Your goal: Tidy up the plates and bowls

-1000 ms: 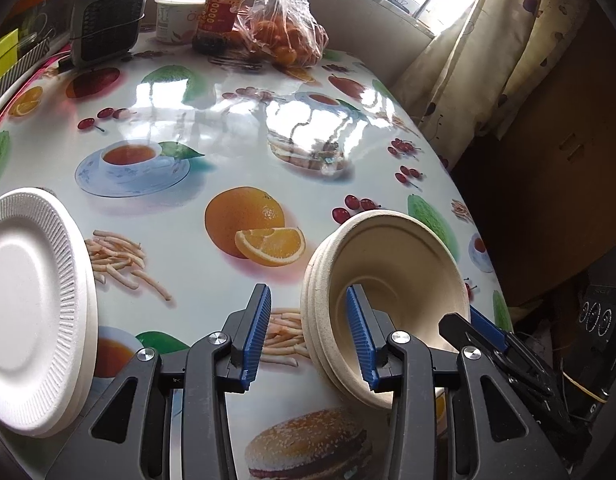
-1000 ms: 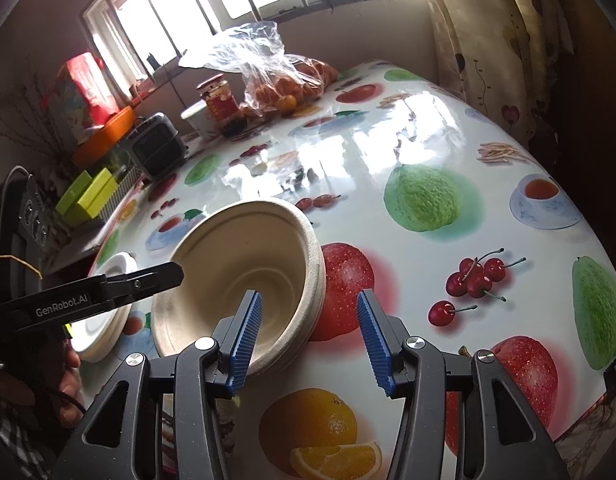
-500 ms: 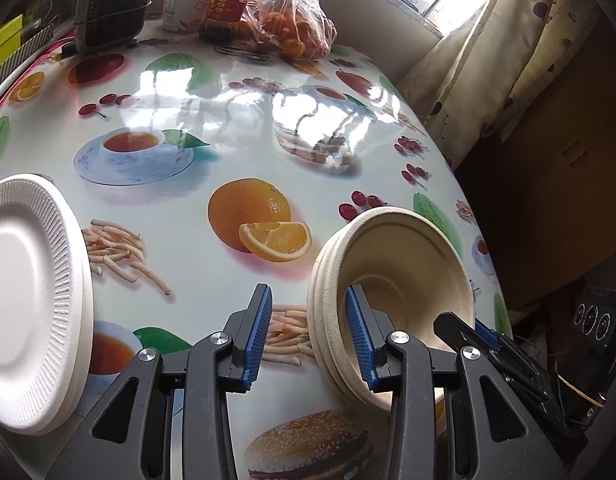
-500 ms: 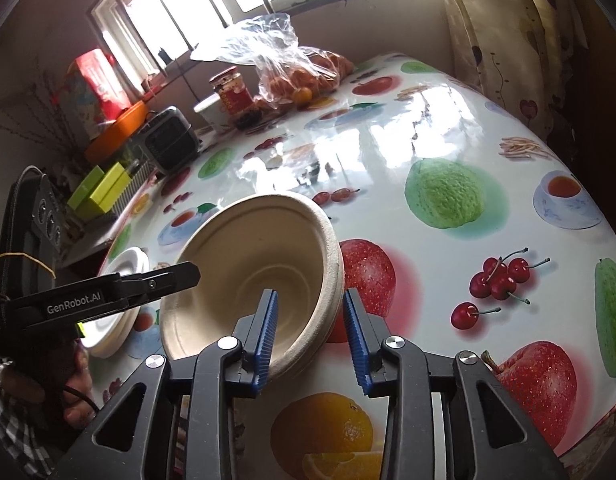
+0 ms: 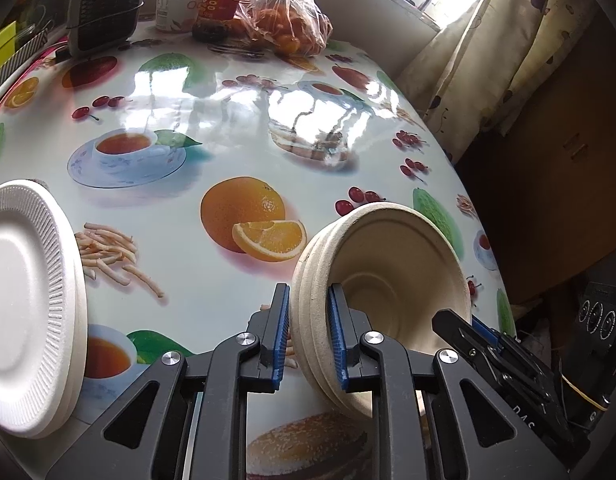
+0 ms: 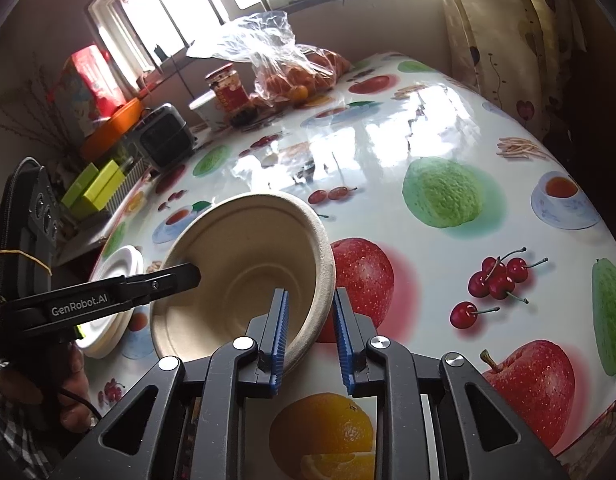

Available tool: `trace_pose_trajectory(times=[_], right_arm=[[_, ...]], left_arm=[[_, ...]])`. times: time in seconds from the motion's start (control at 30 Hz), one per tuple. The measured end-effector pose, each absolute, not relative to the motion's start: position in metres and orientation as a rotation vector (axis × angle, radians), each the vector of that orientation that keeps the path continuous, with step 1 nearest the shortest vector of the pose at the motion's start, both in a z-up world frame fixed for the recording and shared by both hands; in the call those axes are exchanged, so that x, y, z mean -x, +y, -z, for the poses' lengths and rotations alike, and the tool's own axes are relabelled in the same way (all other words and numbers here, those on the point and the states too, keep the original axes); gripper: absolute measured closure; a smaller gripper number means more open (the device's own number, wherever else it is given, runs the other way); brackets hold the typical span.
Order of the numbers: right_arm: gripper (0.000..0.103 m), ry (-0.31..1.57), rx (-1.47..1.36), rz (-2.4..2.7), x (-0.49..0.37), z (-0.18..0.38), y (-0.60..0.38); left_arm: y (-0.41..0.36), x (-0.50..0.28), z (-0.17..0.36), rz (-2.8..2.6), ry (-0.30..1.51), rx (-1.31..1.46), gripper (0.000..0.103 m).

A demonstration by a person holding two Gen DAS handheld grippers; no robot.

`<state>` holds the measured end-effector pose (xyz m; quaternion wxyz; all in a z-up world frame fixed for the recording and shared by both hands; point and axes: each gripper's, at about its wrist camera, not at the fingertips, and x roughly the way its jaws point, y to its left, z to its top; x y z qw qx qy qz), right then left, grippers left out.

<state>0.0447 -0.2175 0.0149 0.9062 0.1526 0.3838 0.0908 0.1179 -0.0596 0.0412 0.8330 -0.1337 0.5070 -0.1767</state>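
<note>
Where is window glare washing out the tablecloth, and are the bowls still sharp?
Left wrist view: glare whitens the tablecloth's far middle; the stacked bowls stay sharp, their inside shaded. Right wrist view: glare sits beyond the bowls, the window is blown out, edges bend.

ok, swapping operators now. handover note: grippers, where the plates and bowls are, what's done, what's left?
Left gripper: jaws have just been closing, now clamped on the rim of the bowl stack, one pad inside, one outside.
Right gripper: also just closed on the opposite rim of the same stack.
Bowls: nested beige stack near the table's front edge, gripped on both sides.
Plates: white plate stack sits on the table beside the bowls, on the left gripper's side, untouched.
Done: bowls nested and gripped. Left: move the bowl stack to its spot, likely beside the plates.
</note>
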Motion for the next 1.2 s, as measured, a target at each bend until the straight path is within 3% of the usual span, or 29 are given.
trace_pose_trajectory(times=[0.57, 1.2], right_arm=[[0.082, 0.785, -0.297, -0.188, -0.05, -0.02, -0.214], [0.082, 0.769, -0.219, -0.304, -0.065, -0.044, -0.162]], left_arm=[[-0.054, -0.116, -0.047, 0.365, 1.064, 0.286, 0.083], [0.002, -0.104, -0.072, 0.249, 1.0, 0.329, 0.083]])
